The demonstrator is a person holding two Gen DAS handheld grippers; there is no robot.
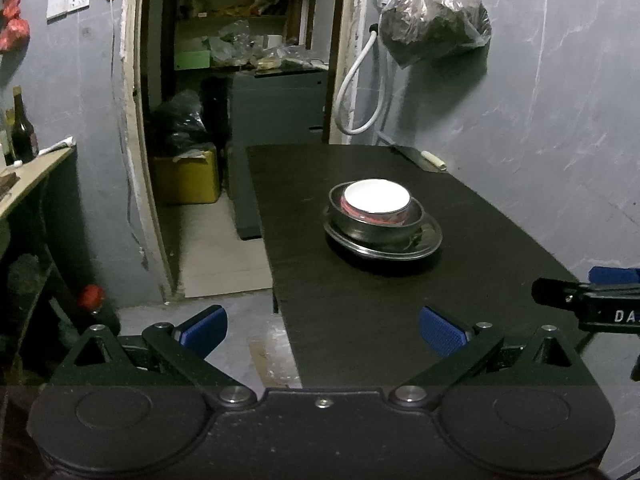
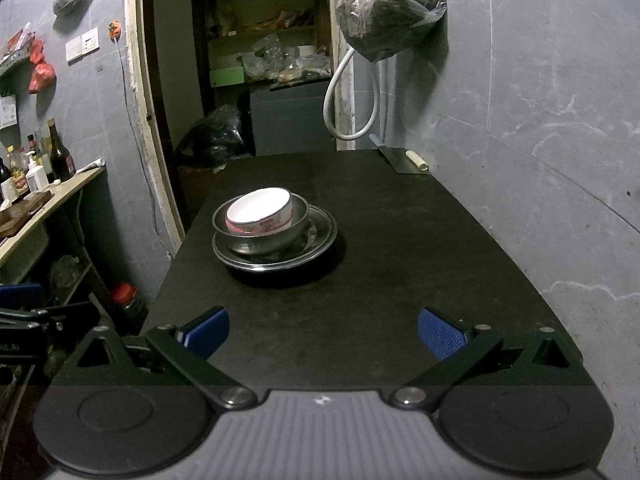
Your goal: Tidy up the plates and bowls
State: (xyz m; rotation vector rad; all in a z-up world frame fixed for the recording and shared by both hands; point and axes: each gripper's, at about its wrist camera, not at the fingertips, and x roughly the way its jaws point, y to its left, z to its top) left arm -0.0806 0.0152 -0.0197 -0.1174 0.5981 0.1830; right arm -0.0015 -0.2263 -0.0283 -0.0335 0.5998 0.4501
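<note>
The left hand-held gripper (image 1: 323,330) hangs released and empty; on the dark counter (image 2: 400,280) ahead sits one stack — white bowl (image 2: 260,210) inside steel bowl (image 2: 264,236) on plate (image 2: 320,240) — and the right hand-held gripper (image 2: 323,330) is likewise released.

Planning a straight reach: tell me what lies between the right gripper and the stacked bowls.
Nothing: in the right wrist view only bare dark tabletop lies between the right gripper and the stacked bowls.

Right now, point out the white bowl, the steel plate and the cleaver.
white bowl (image 2: 259,210): right wrist view, inner wall.
steel plate (image 2: 324,236): right wrist view, right rim.
cleaver (image 2: 400,160): right wrist view, blade.
</note>
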